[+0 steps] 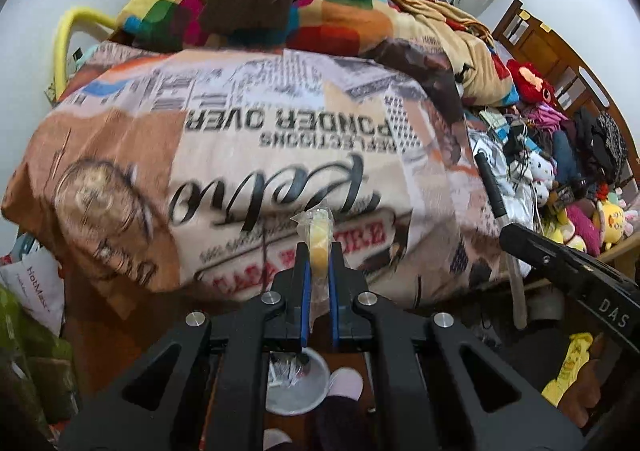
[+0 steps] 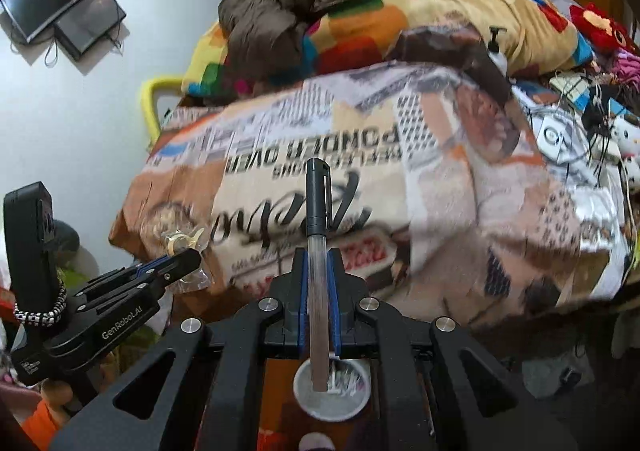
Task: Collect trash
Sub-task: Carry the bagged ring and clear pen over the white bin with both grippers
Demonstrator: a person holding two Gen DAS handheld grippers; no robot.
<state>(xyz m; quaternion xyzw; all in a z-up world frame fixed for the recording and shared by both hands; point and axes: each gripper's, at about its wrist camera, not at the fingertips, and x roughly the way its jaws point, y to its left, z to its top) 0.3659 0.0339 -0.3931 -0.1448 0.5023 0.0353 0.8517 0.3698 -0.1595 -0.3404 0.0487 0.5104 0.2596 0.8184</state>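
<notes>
Left wrist view: both claws loaded with trash, above a bin at the foot of the bed.

Left claw (image 1: 319,251) closed on a clear wrapper (image 1: 318,239) with something yellow inside; right claw (image 2: 318,263) closed on a capped pen (image 2: 317,235), clear barrel pointing down. White bin (image 2: 331,391), holding scraps, sits on the floor directly below both, by the bed (image 1: 280,131) with its printed cover. Step judged: carry to drop. Next move calls for lowering over the bin and opening each claw in turn. Bin rim partly hidden by claw frames; wrapper contents unclear.
</notes>
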